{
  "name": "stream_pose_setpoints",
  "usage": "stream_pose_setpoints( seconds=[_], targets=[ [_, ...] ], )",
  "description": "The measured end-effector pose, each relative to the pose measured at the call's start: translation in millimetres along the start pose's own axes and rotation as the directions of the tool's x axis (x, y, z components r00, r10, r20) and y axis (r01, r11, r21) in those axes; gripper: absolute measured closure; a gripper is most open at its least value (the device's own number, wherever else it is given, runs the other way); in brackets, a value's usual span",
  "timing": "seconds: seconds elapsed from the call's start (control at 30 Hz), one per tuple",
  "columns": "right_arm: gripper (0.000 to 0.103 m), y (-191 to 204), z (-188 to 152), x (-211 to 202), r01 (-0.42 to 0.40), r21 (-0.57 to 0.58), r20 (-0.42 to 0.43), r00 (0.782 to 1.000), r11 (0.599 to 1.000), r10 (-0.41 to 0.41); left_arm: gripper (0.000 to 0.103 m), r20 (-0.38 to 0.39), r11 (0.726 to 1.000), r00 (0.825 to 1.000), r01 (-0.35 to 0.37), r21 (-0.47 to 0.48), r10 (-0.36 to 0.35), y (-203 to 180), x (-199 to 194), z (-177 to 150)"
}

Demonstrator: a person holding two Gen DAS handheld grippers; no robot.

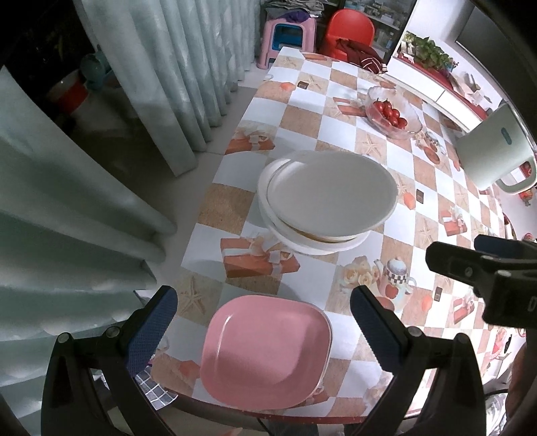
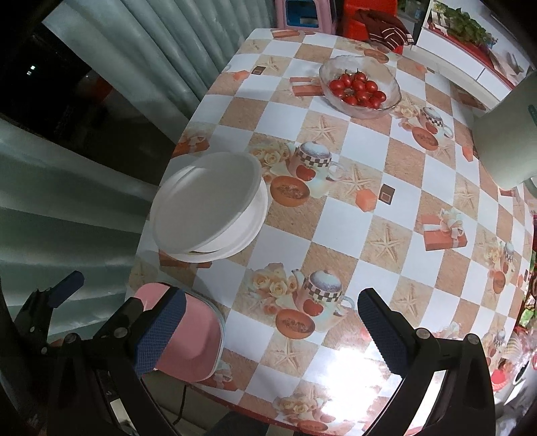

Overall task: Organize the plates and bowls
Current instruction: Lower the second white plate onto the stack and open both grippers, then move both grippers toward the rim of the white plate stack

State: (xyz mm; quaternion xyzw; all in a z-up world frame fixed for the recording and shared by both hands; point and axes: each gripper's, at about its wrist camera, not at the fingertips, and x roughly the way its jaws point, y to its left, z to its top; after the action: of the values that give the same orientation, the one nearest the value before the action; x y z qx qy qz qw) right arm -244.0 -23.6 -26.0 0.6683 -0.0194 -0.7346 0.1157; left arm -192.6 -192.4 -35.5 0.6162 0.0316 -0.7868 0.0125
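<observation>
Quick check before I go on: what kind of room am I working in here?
Most likely a home dining area: a table under a printed checkered cloth, a glass bowl of cherry tomatoes, plastic stools and long curtains beside it.

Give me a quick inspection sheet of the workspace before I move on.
Surface: table with checked patterned cloth.
Job's things: white stack of plates and bowls, uneven; pink plate at the near edge.
Clutter: glass bowl of tomatoes; white appliance.
Grippers: left gripper above the pink plate, jaws open; right gripper jaws open, empty.
Cables: dark cable below the table edge.
Surroundings: curtains, stool, red chair.
</observation>
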Motion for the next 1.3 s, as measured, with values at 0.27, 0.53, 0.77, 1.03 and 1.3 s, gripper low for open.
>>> stream_pose_setpoints(
  seconds=[0.27,0.53,0.77,1.03,1.3],
  targets=[
    [0.0,10,-7,-5,0.001,-0.02,0.005,1.0,1.0,-0.001,0.0,-0.007,1.0,1.0,-0.004,0.005,0.004,0,-5,-3],
    [0.0,8,-13,-2,0.004,-0.001,-0.004,1.0,1.0,-0.004,0.0,-0.032,1.0,0.999,-0.009,0.0,0.009,1,-6,-6],
    [0.0,5,-8,-8,-0.009,0.026,0.019,1.0,1.0,0.008,0.0,-0.032,1.0,0.999,-0.028,0.01,0.029,0,-10,1],
    [0.0,-1,-2,-5,-0.009,0.048,0.013,1.0,0.999,0.008,0.0,-0.039,1.0,0.999,-0.021,0.011,0.022,-1,-8,10],
    [0.0,-12,8,0,-0.003,0.088,0.008,1.0,0.996,0.002,0.0,-0.039,1.0,0.999,-0.02,0.002,0.02,0,-1,26]
  ],
)
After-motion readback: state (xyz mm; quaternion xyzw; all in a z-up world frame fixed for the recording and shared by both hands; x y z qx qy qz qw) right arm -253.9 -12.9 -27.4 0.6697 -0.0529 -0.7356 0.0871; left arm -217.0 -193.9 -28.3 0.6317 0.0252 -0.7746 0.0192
